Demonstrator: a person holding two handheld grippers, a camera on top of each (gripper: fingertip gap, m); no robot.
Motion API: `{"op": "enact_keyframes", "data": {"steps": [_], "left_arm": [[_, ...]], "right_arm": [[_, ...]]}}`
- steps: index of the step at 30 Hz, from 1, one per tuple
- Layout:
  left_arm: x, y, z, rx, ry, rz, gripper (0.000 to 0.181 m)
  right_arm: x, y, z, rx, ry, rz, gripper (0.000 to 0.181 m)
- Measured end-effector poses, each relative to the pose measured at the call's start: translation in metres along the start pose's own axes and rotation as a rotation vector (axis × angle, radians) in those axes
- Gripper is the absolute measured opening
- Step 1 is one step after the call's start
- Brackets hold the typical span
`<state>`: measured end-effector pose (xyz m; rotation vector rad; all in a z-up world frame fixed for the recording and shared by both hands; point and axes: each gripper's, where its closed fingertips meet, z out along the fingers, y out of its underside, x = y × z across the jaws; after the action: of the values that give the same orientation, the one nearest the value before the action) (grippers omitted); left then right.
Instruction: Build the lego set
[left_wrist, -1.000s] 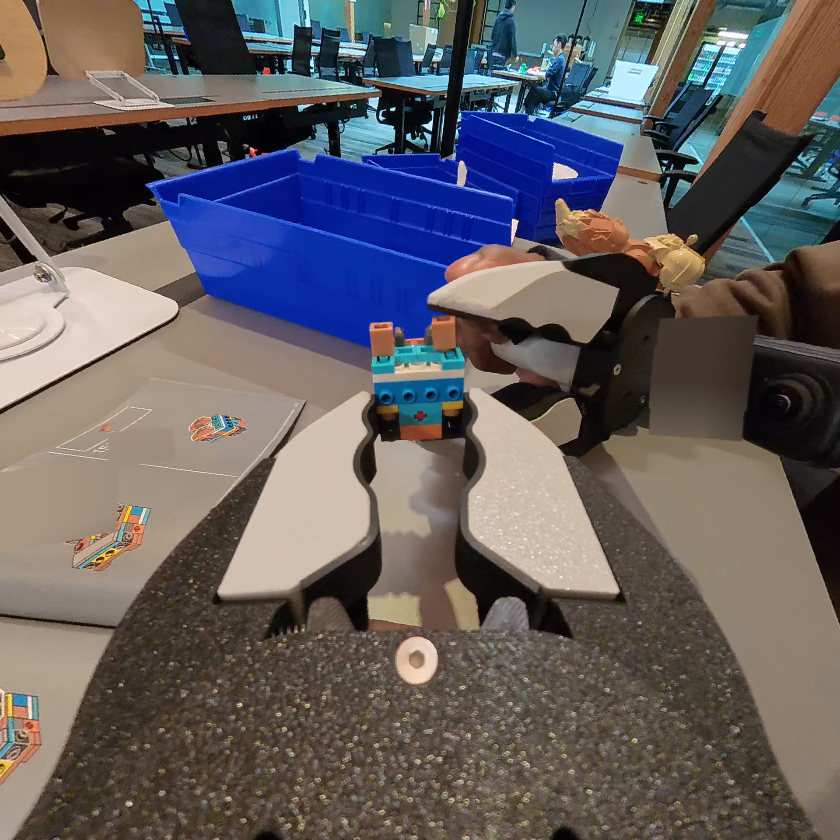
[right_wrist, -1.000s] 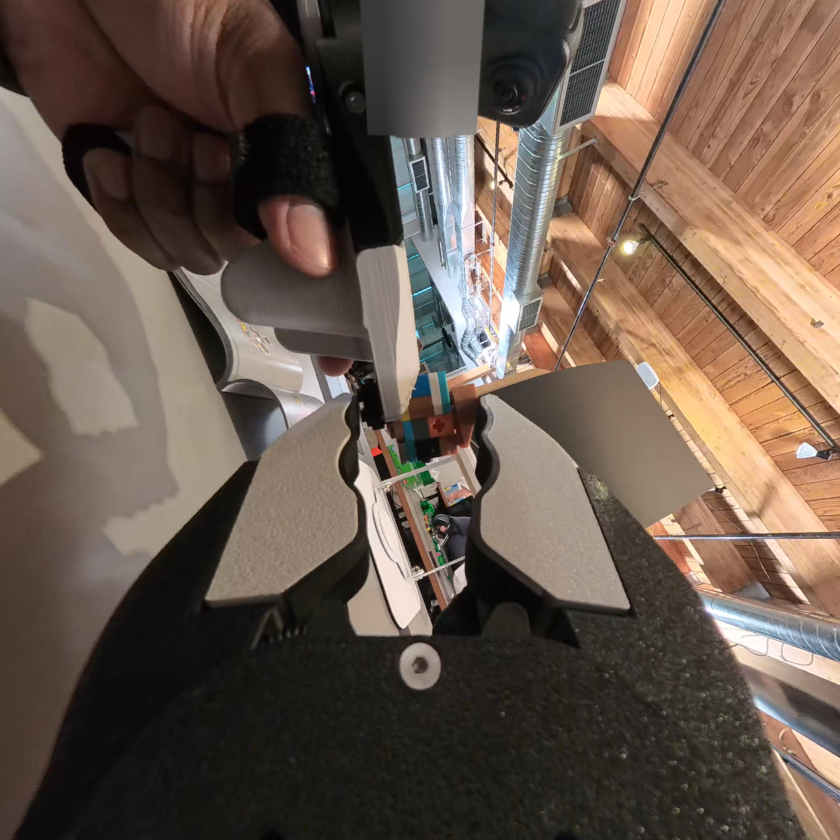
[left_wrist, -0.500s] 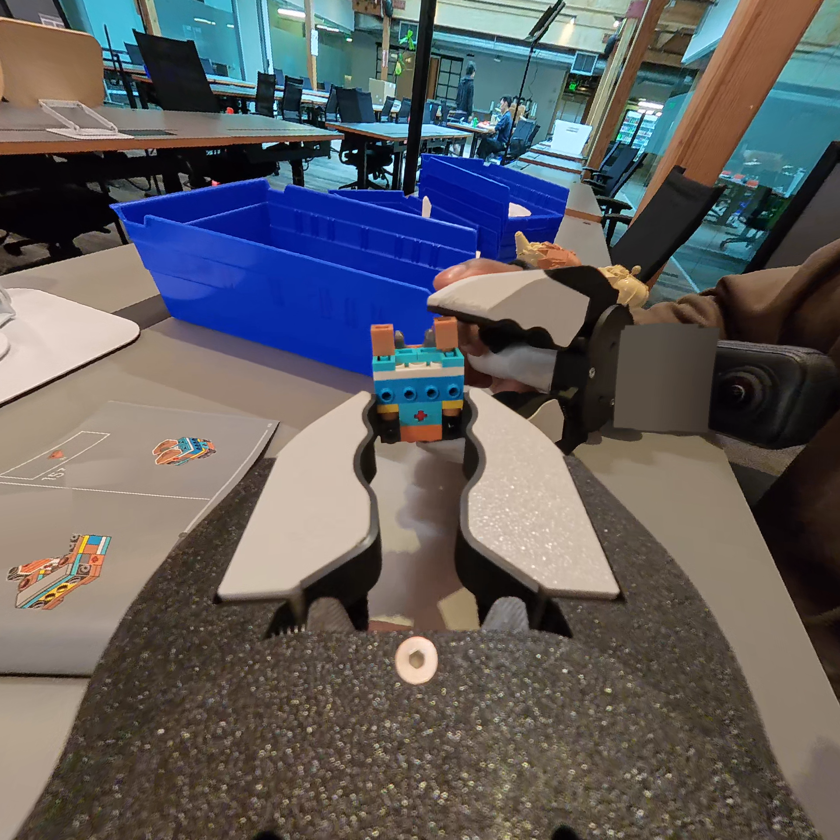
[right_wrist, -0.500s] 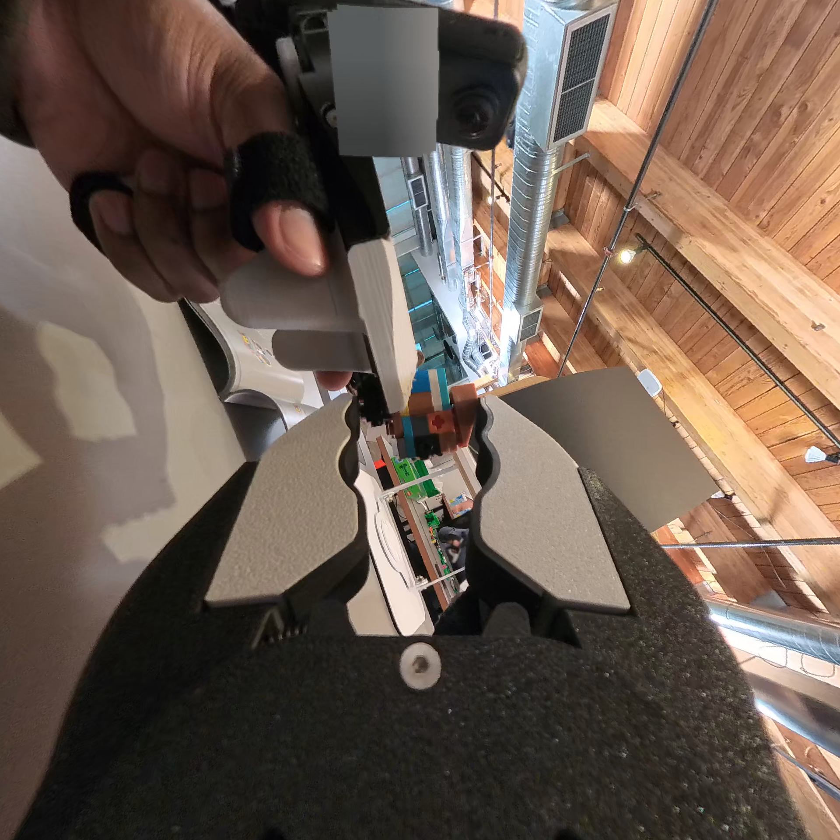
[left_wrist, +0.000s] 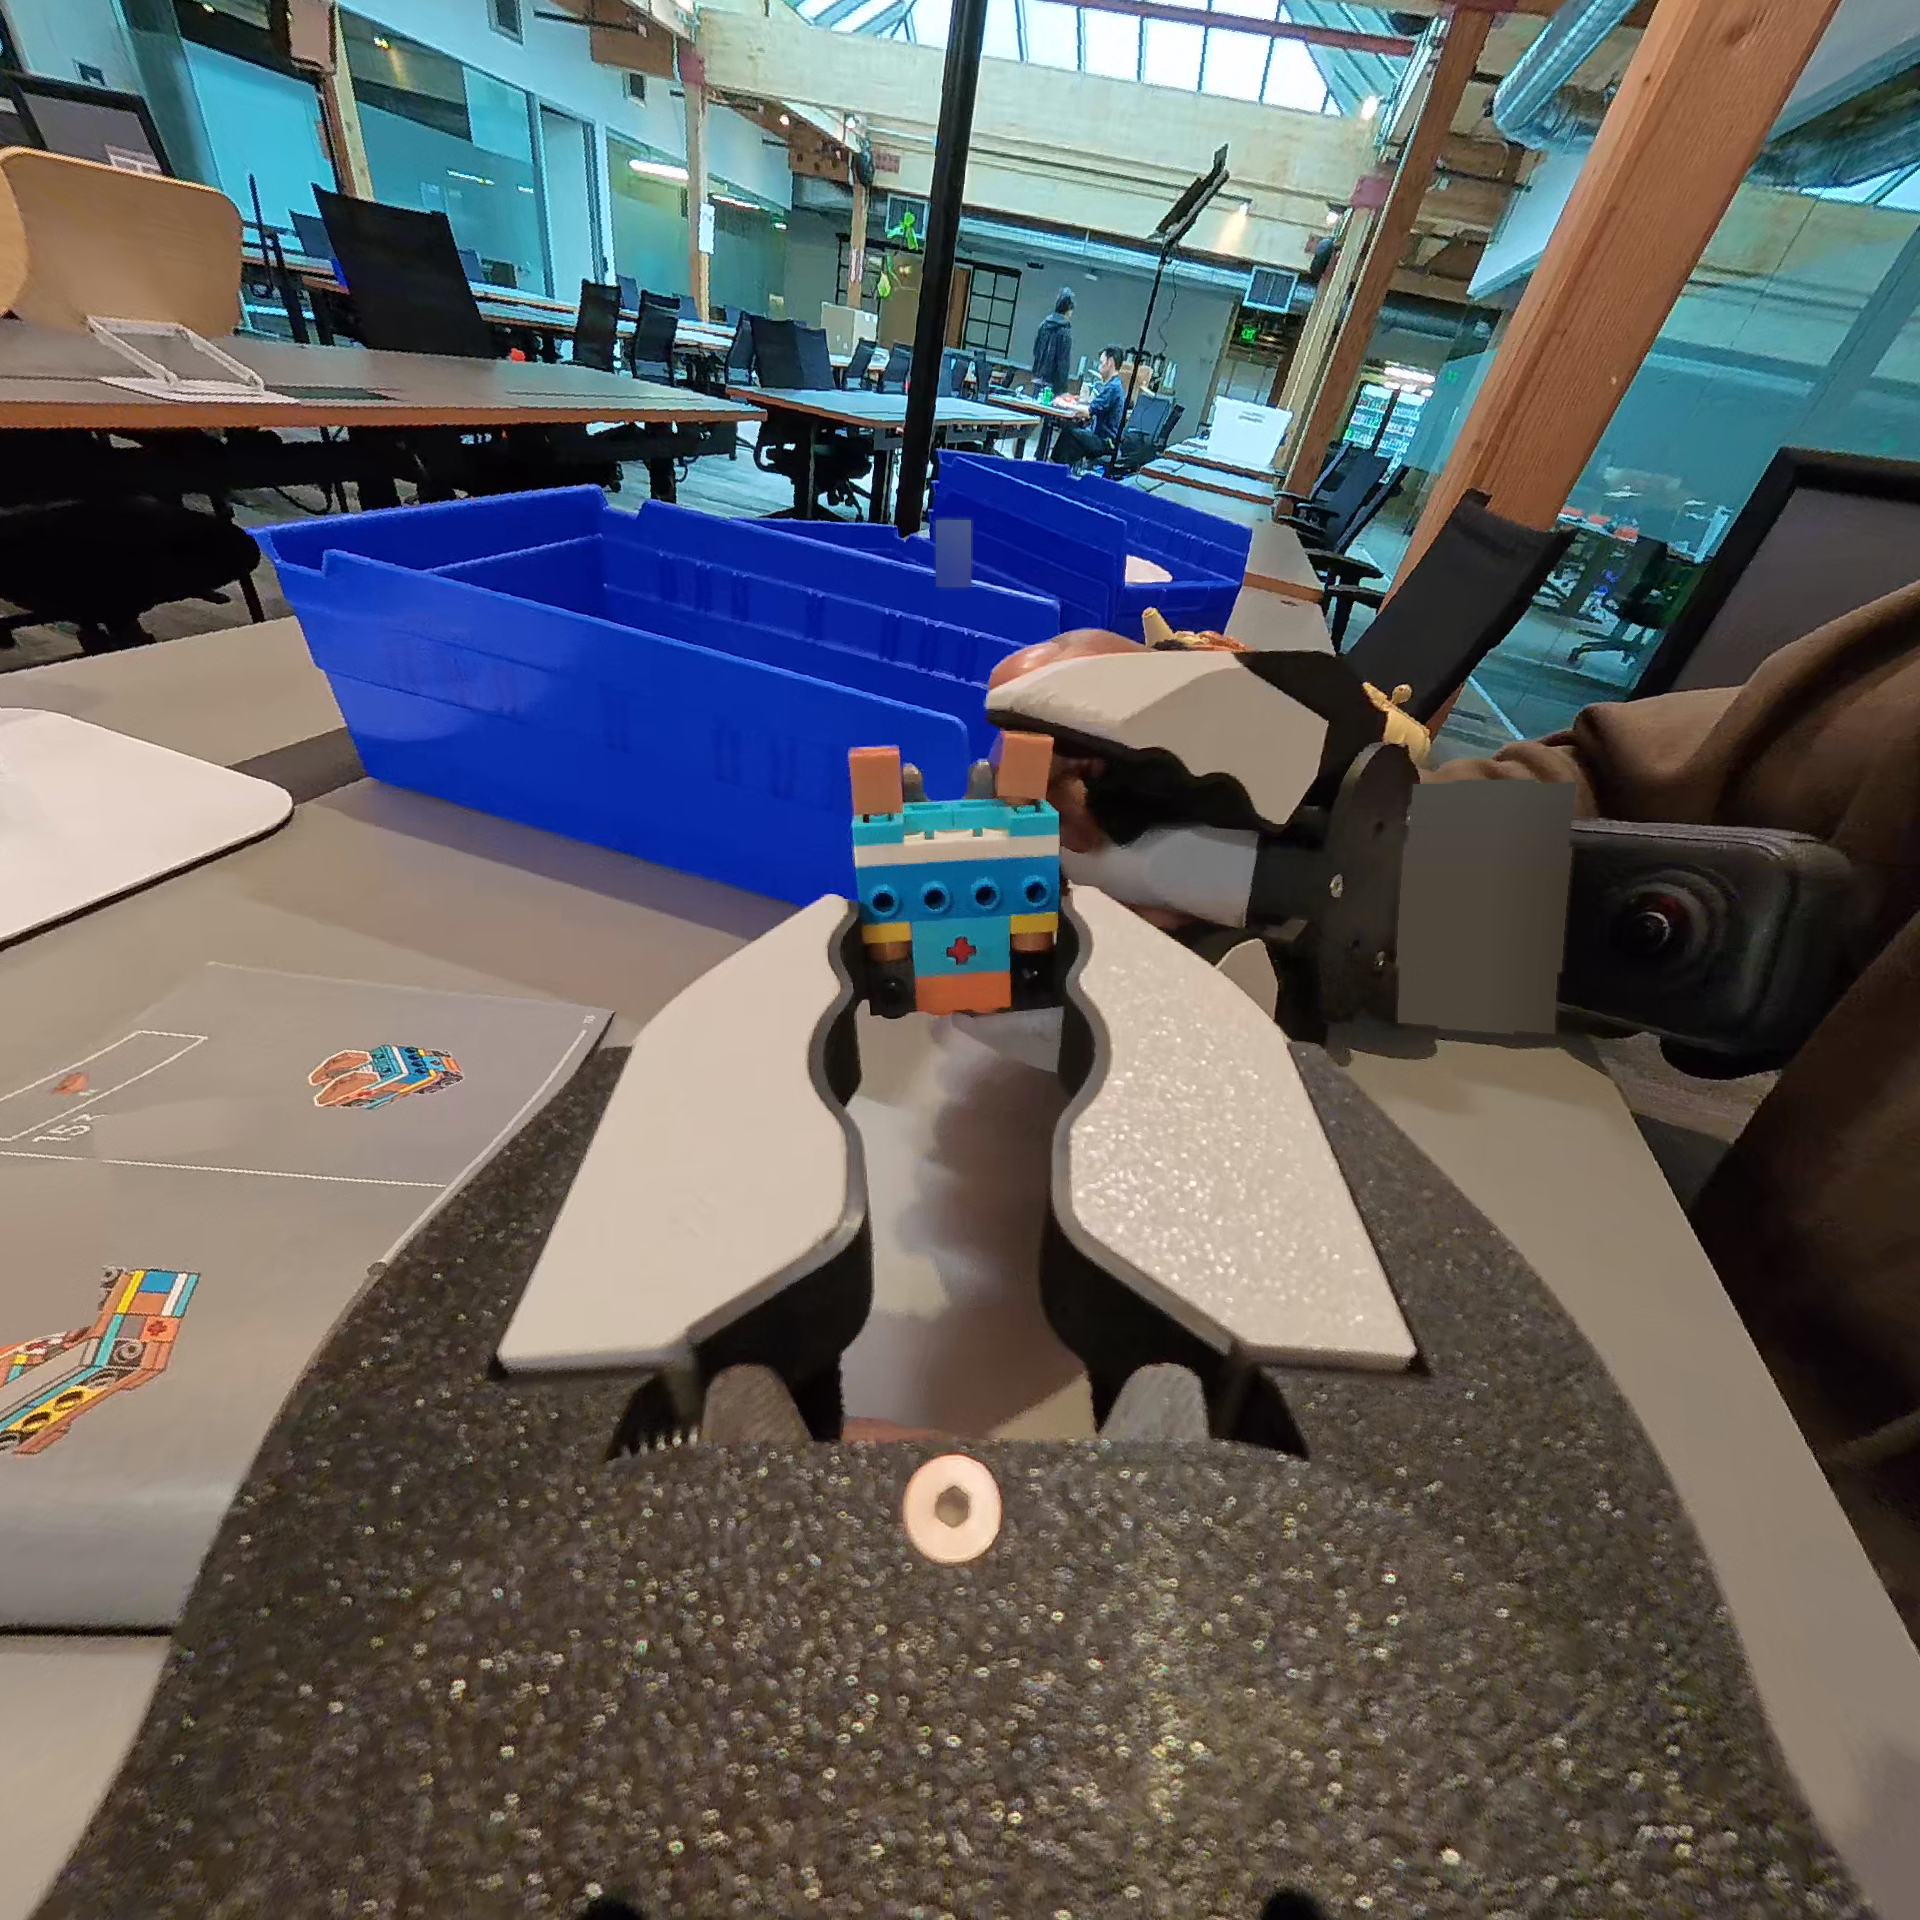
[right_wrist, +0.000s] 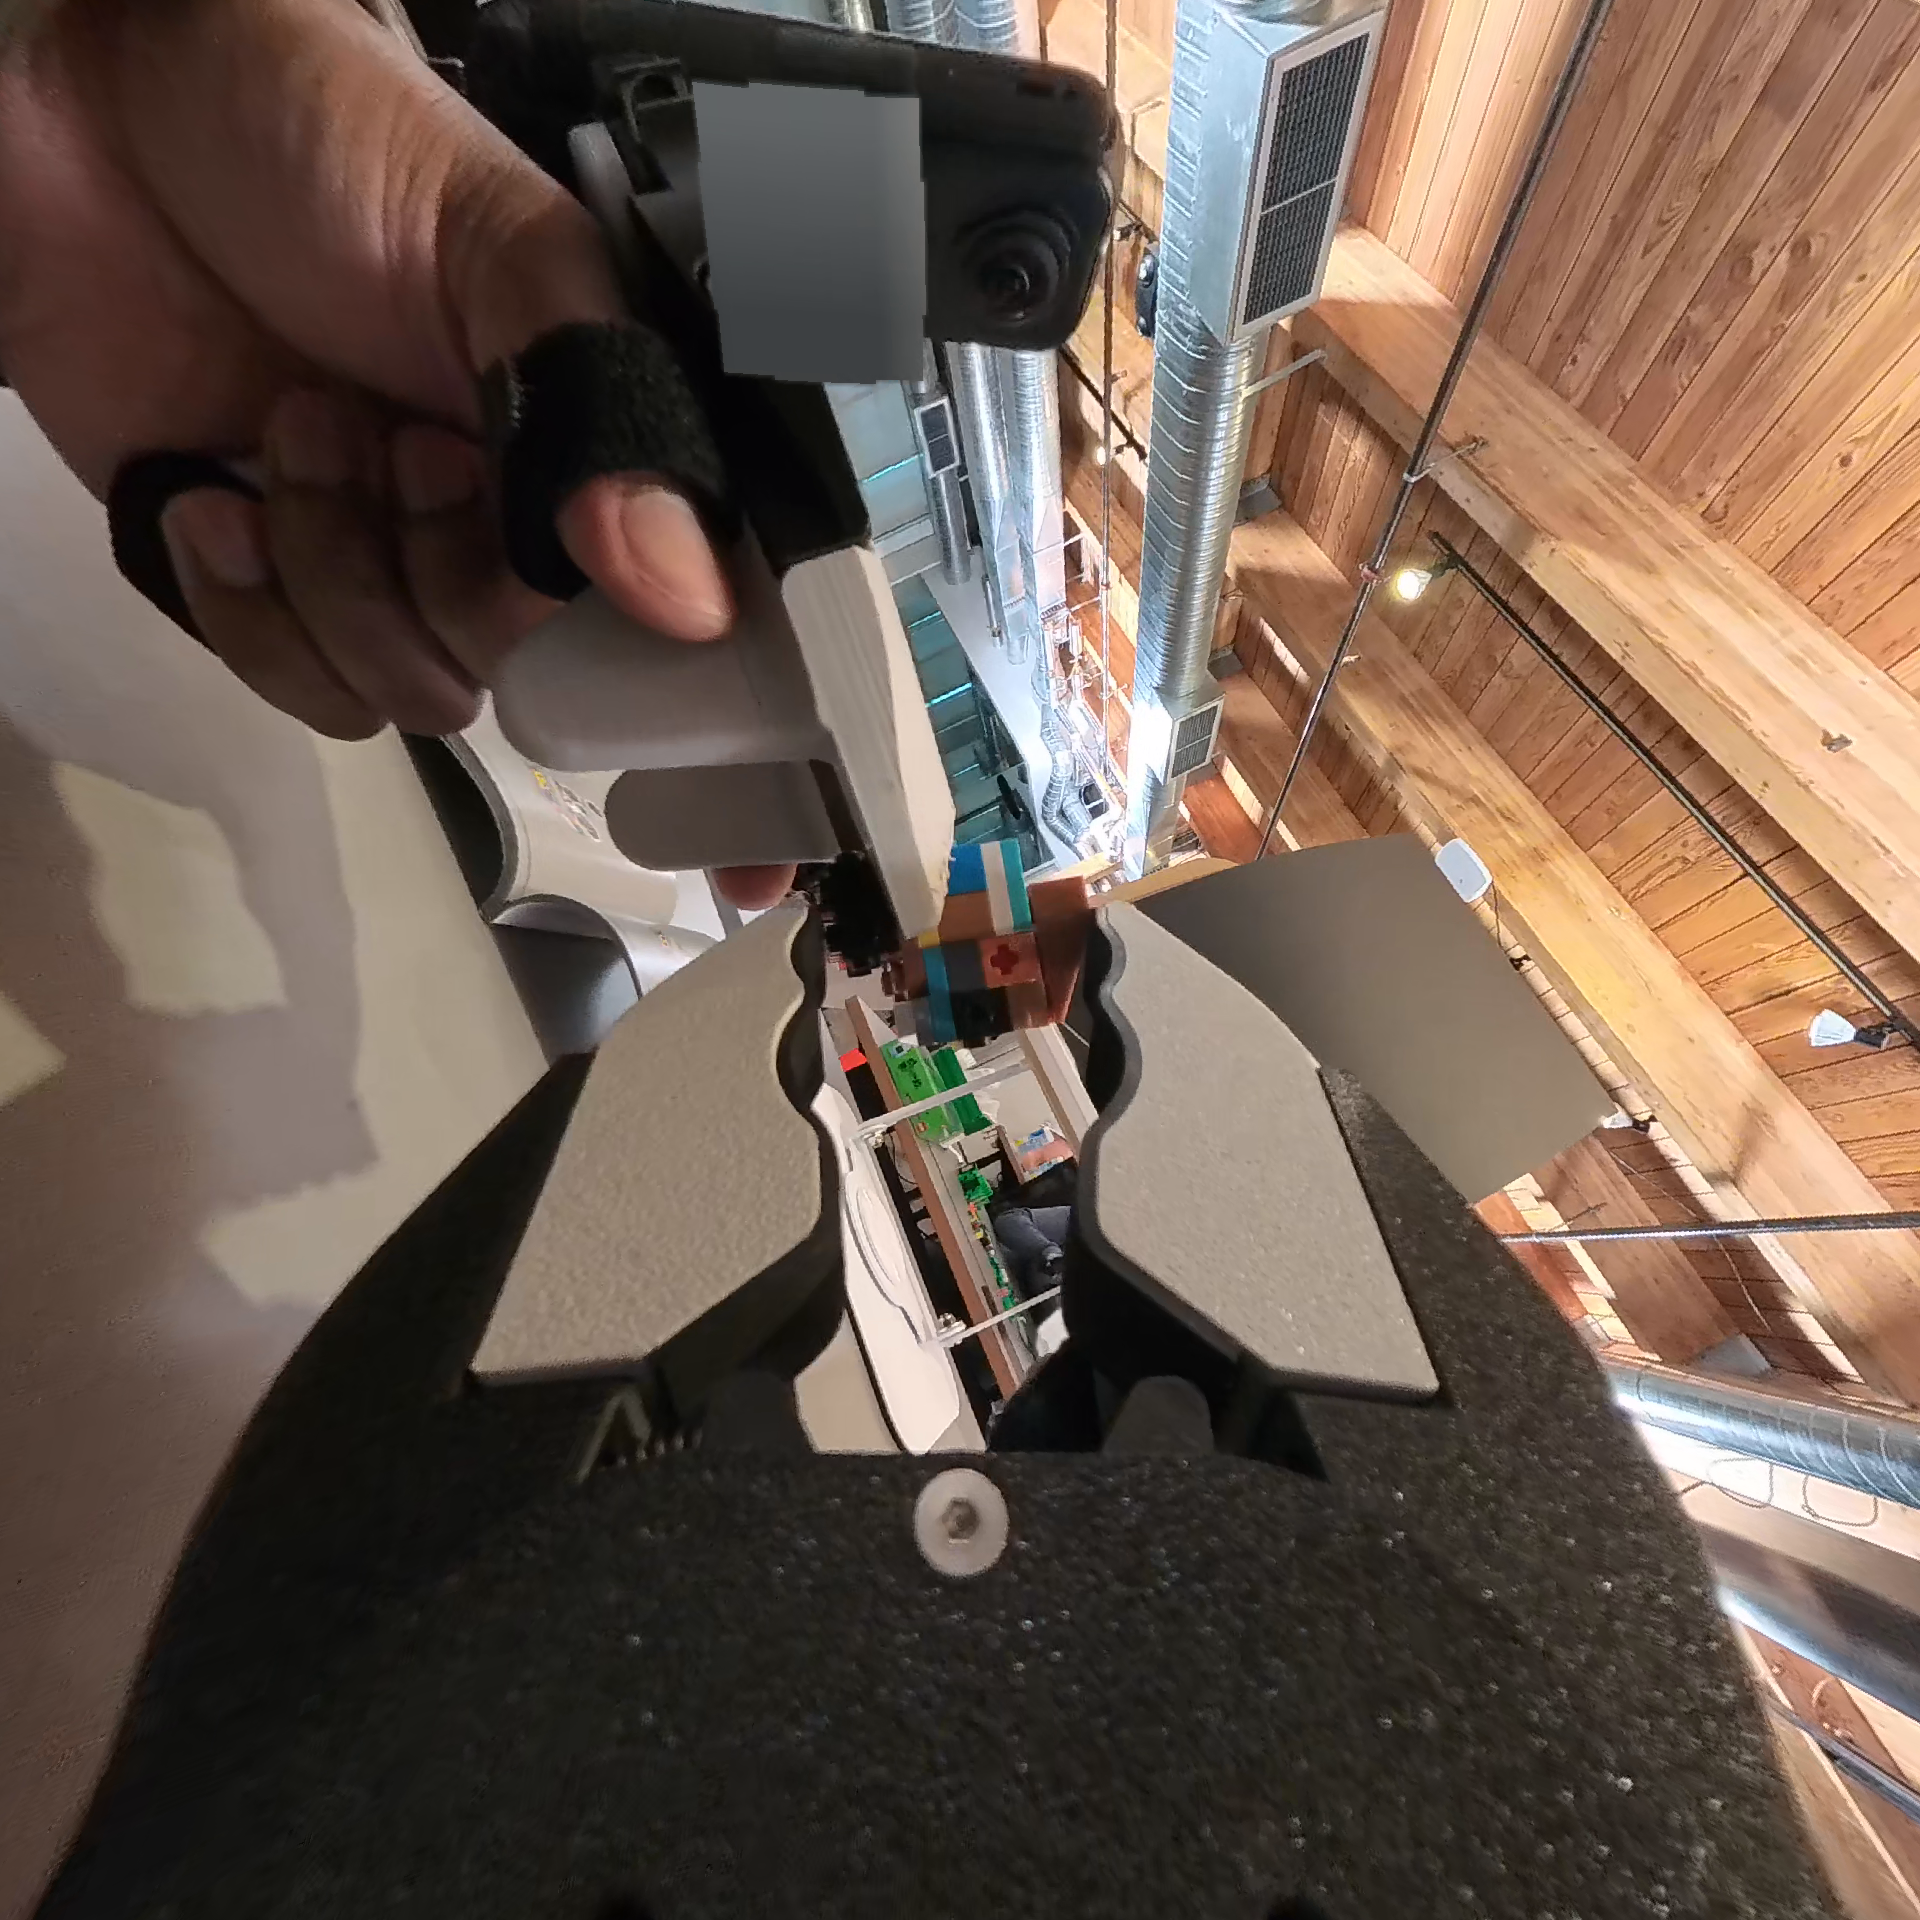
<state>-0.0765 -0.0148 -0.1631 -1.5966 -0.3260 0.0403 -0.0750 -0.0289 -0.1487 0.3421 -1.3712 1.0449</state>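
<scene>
Above the table, left tongs — closed — pinch lego model.

Small printed figures beside a boxed outline on the grey instruction booklet, wording not reproduced. Red cross symbol on the front of the lego model. Tiny green lit sign far back, illegible.
</scene>
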Motion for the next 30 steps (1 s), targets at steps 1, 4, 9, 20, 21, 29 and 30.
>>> {"op": "enact_keyframes", "data": {"steps": [1,4,9,20,21,29,30], "left_arm": [[0.0002,-0.0002,0.0000,0.002,0.000,0.005,0.035],[0.0011,-0.0011,-0.0001,0.009,0.000,0.020,0.035],[0.0018,-0.0026,0.0003,0.021,-0.009,0.033,0.035],[0.0028,-0.0029,0.0001,0.062,0.035,-0.020,0.035],[0.0033,-0.0029,-0.0001,0.068,0.045,-0.028,0.035],[0.0070,-0.0033,-0.0009,0.114,0.119,-0.083,0.035],[0.0073,-0.0034,-0.0010,0.120,0.125,-0.089,0.035]], "right_arm": [[0.0002,-0.0002,-0.0001,0.002,0.000,0.002,0.048],[0.0007,-0.0009,-0.0002,0.004,-0.006,0.014,0.048],[0.0018,-0.0017,-0.0005,0.006,-0.002,0.010,0.047],[0.0014,-0.0027,-0.0007,0.011,-0.012,0.032,0.047],[0.0014,-0.0031,-0.0007,0.013,-0.014,0.037,0.047],[0.0012,-0.0060,-0.0017,0.026,-0.027,0.067,0.047],[0.0012,-0.0062,-0.0018,0.027,-0.027,0.069,0.047]]}}
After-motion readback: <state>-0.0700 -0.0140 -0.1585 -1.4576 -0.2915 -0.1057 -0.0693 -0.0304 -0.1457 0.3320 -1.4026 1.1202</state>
